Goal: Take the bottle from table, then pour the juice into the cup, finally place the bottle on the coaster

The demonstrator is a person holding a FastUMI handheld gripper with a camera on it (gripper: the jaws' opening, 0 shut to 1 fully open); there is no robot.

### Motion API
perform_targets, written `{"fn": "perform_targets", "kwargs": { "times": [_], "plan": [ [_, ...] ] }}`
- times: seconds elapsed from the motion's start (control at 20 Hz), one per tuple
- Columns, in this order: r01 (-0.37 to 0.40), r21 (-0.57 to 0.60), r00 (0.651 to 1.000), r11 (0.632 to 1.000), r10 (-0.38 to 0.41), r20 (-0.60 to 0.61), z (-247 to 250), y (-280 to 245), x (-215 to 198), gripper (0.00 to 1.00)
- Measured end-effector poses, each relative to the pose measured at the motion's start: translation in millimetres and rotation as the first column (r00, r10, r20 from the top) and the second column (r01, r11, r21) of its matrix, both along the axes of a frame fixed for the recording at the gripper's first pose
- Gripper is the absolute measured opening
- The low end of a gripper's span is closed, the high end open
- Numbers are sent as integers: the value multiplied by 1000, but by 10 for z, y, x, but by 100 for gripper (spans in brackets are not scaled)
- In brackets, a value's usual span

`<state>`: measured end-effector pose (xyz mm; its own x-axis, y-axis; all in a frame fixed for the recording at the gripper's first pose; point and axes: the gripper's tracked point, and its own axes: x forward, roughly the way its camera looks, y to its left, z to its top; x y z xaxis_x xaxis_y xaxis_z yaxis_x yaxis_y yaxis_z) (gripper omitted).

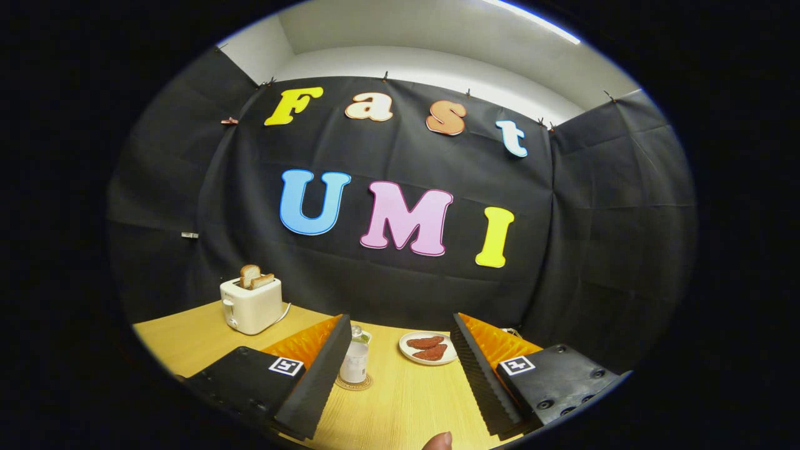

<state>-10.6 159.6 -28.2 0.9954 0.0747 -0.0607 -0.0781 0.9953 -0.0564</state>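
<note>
The gripper (pixel 400 369) is spread wide, its two fingers well apart with bare table (pixel 406 400) between them and nothing in their grasp. The bottle (pixel 355 359) stands upright on the coaster (pixel 354 382), just beside the inner face of the left finger (pixel 319 381) and ahead of the gap; whether it touches that finger cannot be told, since the finger's edge covers the bottle's left side and part of the coaster's rim. A bit of something pale and green shows just behind the bottle's cap, too small and too hidden to name. Beyond the right fingertip sits a plate (pixel 415 353) with two reddish-brown pieces of food (pixel 428 347), its right rim cut off by the right finger (pixel 481 375). Well to the left, near the table's back edge, a toaster (pixel 251 304) stands with bread (pixel 256 276) poking from its slots and a cord trailing off toward the wall. A fingertip (pixel 437 441) of a person shows at the near edge of the table, mostly cut off. The open stretch of table runs between the fingers up to the plate and bottle; the black cloth wall (pixel 594 250) closes in right behind the table's far edge.
</note>
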Motion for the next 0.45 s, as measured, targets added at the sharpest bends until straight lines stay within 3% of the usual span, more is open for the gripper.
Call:
{"fn": "perform_targets", "kwargs": {
  "times": [0.45],
  "plan": [
    [20, 11, 1000, 1000, -20, 9, 94, -291, -129, 97]
  ]
}}
